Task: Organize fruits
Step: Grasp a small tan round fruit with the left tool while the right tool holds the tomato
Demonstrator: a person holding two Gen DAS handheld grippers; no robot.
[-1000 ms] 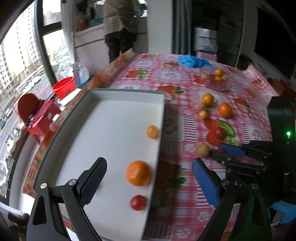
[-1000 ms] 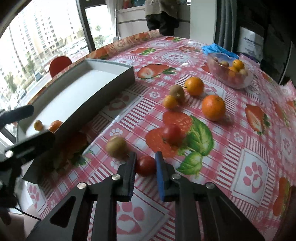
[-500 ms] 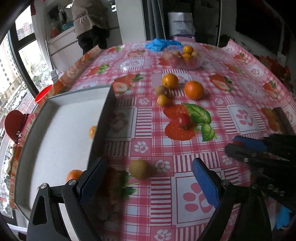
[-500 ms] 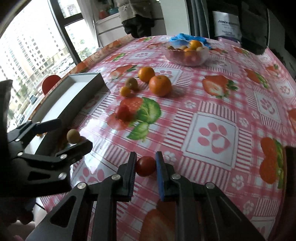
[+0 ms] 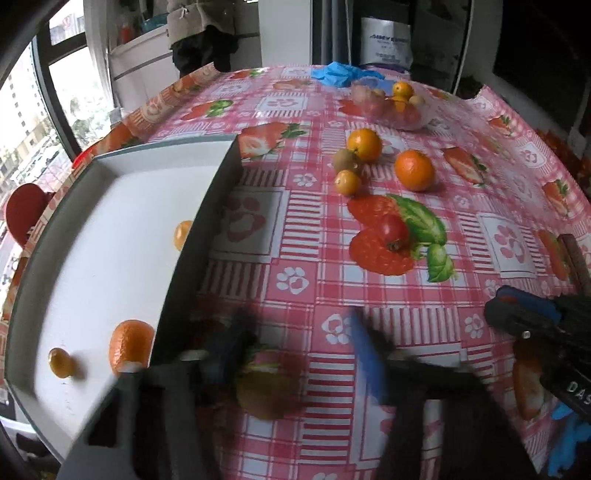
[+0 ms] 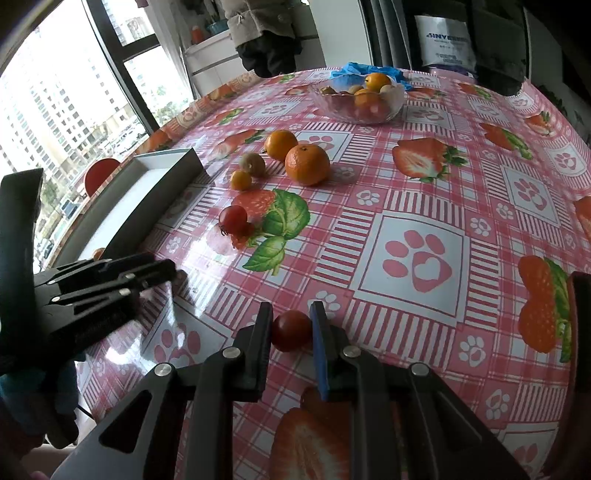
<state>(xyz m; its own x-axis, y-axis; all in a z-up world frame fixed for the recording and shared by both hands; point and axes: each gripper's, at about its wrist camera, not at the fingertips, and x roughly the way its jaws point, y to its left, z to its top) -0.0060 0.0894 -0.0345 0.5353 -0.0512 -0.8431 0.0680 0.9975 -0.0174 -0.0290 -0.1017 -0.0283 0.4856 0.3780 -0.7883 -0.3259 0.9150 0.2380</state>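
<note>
Tablecloth (image 5: 369, 299): glossy pink check, printed with strawberries and paw marks; a window with tower blocks lies beyond.
Left-wrist view, tray (image 5: 218, 184): grey-walled with a white floor; inside lie a small orange fruit (image 5: 181, 233) against the wall, a mandarin (image 5: 130, 344) and a kumquat (image 5: 61, 362).
Left gripper (image 5: 295, 354): blurred, its jaws closing around a brownish round kiwi (image 5: 264, 395) just outside the tray; whether the pads touch it I cannot tell.
Beyond the tray: a loose cherry tomato (image 5: 394, 232), then two oranges (image 5: 413, 169), a second kiwi and a kumquat bunched together.
Glass bowl (image 5: 391, 107): clear, full of fruit, far from the tray, blue gloves behind it.
Right-wrist view, right gripper (image 6: 291, 325): black finger and blue pad clamped on a smooth red cherry tomato (image 6: 291, 329), well away from the tray (image 6: 173, 173).
Only here: a person's coat (image 6: 266, 22) by the window; the left gripper (image 6: 110, 280) hides its kiwi.
Only in the left view: the tray's fruit laid out plainly.
</note>
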